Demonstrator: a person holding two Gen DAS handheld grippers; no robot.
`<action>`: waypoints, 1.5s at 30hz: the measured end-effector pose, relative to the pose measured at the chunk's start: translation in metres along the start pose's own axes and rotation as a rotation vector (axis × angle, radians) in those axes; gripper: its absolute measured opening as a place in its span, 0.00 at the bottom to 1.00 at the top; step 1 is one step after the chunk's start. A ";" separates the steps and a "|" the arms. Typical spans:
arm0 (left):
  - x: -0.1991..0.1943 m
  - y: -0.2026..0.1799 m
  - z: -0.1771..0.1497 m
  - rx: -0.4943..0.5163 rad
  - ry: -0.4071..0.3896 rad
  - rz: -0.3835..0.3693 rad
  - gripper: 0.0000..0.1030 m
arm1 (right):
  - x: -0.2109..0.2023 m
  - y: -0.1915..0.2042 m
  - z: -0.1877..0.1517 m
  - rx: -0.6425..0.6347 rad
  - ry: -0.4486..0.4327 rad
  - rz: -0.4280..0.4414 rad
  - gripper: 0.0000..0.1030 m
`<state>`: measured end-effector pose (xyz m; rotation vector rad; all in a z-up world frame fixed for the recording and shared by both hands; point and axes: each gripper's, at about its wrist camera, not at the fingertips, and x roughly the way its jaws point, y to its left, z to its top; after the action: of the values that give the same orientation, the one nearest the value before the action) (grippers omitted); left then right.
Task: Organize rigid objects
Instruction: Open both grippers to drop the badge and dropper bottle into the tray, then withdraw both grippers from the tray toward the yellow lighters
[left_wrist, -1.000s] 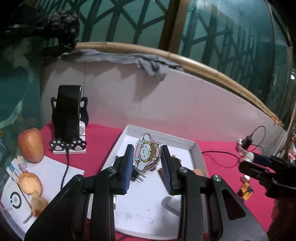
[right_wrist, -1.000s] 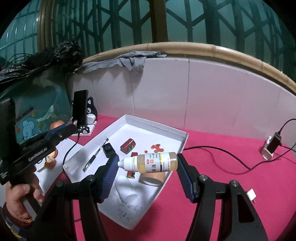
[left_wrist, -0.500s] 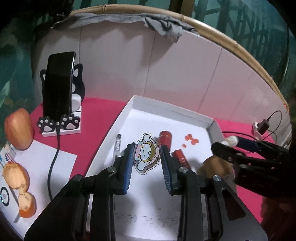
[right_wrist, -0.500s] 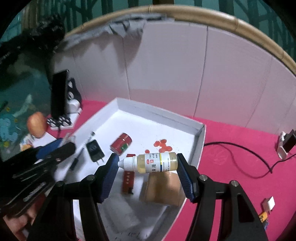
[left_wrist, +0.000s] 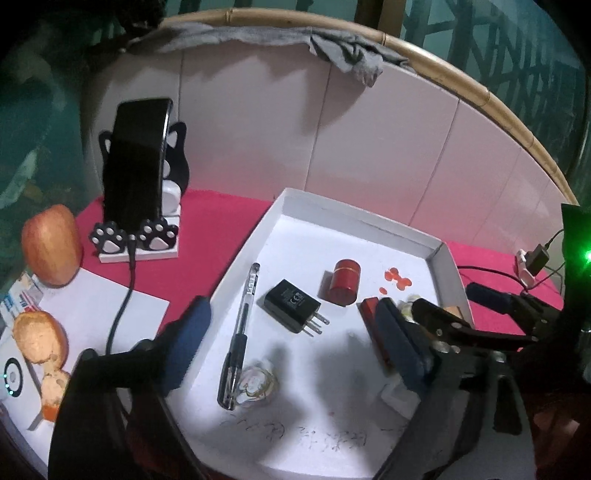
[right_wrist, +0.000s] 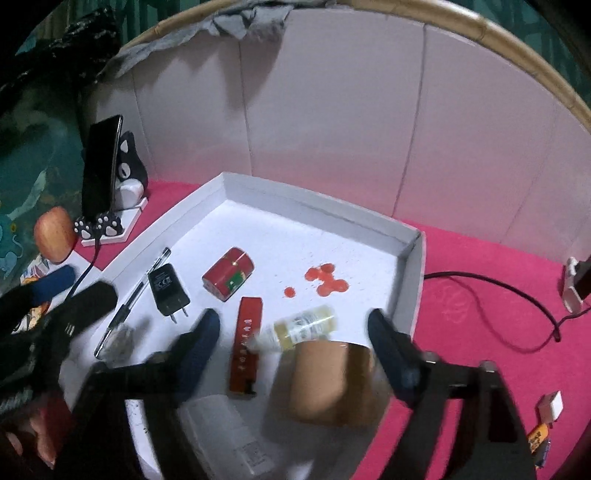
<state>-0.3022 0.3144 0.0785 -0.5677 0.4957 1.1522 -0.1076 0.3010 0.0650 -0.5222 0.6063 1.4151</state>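
A white tray (left_wrist: 439, 258) (right_wrist: 410, 258) lies on the red cloth. In it are a pen (left_wrist: 242, 325), a black charger (left_wrist: 295, 304) (right_wrist: 168, 290), a red can (left_wrist: 341, 286) (right_wrist: 229, 273), a red bar (right_wrist: 245, 349) and a brown box (right_wrist: 328, 384). My left gripper (left_wrist: 291, 350) is open above the tray; the clear cartoon figure (left_wrist: 256, 384) lies blurred below it beside the pen. My right gripper (right_wrist: 291, 350) is open; the small yellow dropper bottle (right_wrist: 299, 328) is blurred between its fingers, tilted above the brown box.
A phone on a cat stand (left_wrist: 138, 173) (right_wrist: 101, 166), an apple (left_wrist: 51, 245) (right_wrist: 55, 234) and peeled fruit (left_wrist: 38, 338) sit left of the tray. Cables and a plug (right_wrist: 576, 288) lie right. A white wall panel (left_wrist: 369, 140) backs the table.
Both grippers opened. The left one let go of the cartoon figure, which now lies in the tray. The right one let go of the dropper bottle over the tray.
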 end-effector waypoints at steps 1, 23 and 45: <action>-0.003 -0.001 -0.001 0.004 -0.010 0.013 0.96 | -0.004 0.000 -0.001 -0.003 -0.009 -0.010 0.81; -0.067 -0.045 -0.014 0.057 -0.106 -0.041 1.00 | -0.079 -0.020 -0.049 0.051 -0.143 -0.001 1.00; -0.047 -0.177 -0.069 0.344 0.061 -0.255 1.00 | -0.097 -0.212 -0.151 0.274 0.015 -0.199 1.00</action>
<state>-0.1566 0.1840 0.0839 -0.3552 0.6392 0.7869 0.0868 0.1092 0.0131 -0.3640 0.7263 1.1199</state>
